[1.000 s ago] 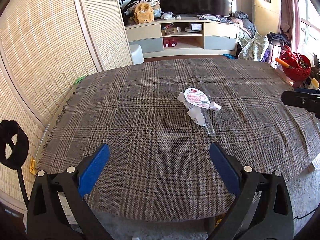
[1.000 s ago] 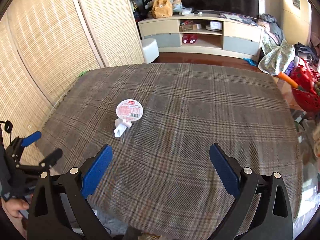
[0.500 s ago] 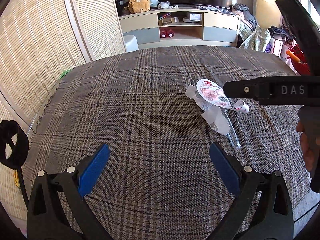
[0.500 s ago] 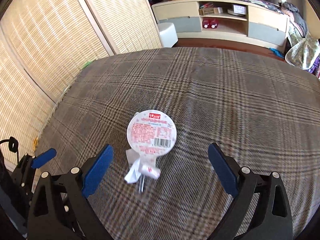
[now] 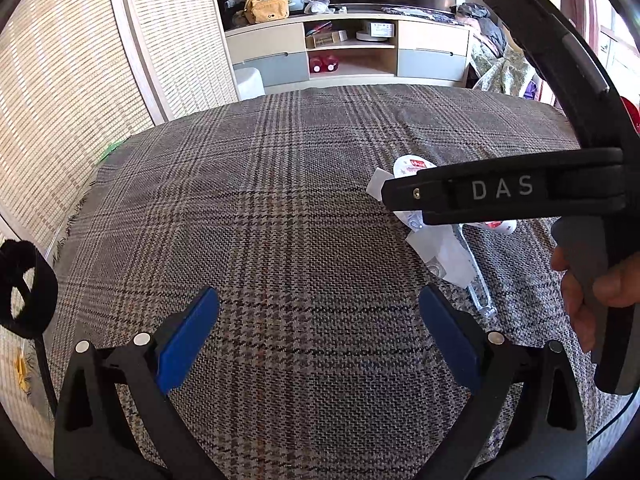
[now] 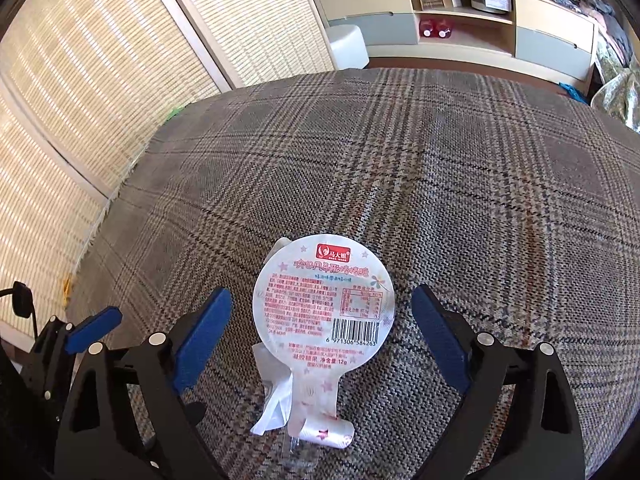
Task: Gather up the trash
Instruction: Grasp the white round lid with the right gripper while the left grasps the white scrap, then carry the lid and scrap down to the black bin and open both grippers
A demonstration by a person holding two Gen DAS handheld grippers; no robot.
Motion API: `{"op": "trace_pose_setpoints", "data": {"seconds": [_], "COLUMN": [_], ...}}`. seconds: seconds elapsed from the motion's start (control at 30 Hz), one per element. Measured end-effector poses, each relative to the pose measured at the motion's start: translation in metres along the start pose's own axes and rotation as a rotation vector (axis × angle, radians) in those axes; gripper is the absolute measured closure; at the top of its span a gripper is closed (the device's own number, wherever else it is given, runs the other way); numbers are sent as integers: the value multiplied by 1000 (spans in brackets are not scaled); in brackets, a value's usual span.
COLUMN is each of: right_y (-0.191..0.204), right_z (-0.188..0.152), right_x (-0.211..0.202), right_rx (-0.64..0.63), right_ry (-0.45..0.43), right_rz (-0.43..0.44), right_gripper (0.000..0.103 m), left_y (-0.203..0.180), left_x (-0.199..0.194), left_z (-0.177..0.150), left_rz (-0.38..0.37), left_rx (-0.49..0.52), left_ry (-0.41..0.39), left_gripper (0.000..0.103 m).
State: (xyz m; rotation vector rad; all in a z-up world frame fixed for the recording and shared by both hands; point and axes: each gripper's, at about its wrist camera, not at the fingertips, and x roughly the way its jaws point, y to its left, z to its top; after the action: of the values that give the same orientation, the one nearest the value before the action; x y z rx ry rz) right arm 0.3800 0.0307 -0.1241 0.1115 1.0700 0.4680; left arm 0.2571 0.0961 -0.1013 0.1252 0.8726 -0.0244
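Plaid cloth (image 6: 460, 184), brown and grey, covers the whole counter under both my claws. My right claw (image 6: 322, 322) hangs over it with the jaws wide, and they are closing at this moment; the blue pads (image 6: 202, 332) stand on both sides of the round lid (image 6: 324, 300) but do not press on it. This lid is a piece of foil with red print, a barcode and a small tab, and it lies flat on the cloth between my right pads. Just under its tab lies a crumpled white paper (image 6: 276, 404) and a small rolled wrapper (image 6: 328, 436) with red stars, both touching the lid. A clear plastic piece lies below them, but I cannot tell what it is.

My left claw (image 5: 318, 330) is released, with only cloth between its pads. Seen from there, the lid (image 5: 410, 166) is to the right and farther away, mostly hidden behind the black body of my right claw (image 5: 500, 192), and my right hand (image 5: 592, 292) holds the handle of that claw.

Beyond the lid, past the far edge of the counter, stands a low cabinet (image 6: 460, 12) with open shelves and grey drawers. To the left of the lid, beside the counter, are woven screens (image 6: 100, 80). A white stool (image 6: 348, 44) stands between the screens and the cabinet.
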Motion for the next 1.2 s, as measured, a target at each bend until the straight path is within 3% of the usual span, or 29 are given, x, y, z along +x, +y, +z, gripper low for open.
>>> {"op": "trace_pose_setpoints", "data": {"seconds": [0.13,0.4,0.73,1.07,1.2], "right_y": [6,2,-24,-61,-69], "right_z": [1,1,5,3,-4], "right_x": [6,-15,-51,-65,-67], "right_rx": [-9,-25,-44,-21,-18], "right_ry": [13,-26,-64,-77,-70], "right_rz": [6,28,-63,-97,-113], "right_gripper": [31,32,32,32,32], "left_y": [1,-3,-26,-52,-66], "left_x": [1,5,16,38,40], "left_z": [-2,3,17,21,20], "left_rz": [6,-2,-51,-110,-122], "left_rx": [-6,-9,-12,9,29], "left_ry": [3,2,-11,41,47], "left_gripper": [8,8,10,38,67]}}
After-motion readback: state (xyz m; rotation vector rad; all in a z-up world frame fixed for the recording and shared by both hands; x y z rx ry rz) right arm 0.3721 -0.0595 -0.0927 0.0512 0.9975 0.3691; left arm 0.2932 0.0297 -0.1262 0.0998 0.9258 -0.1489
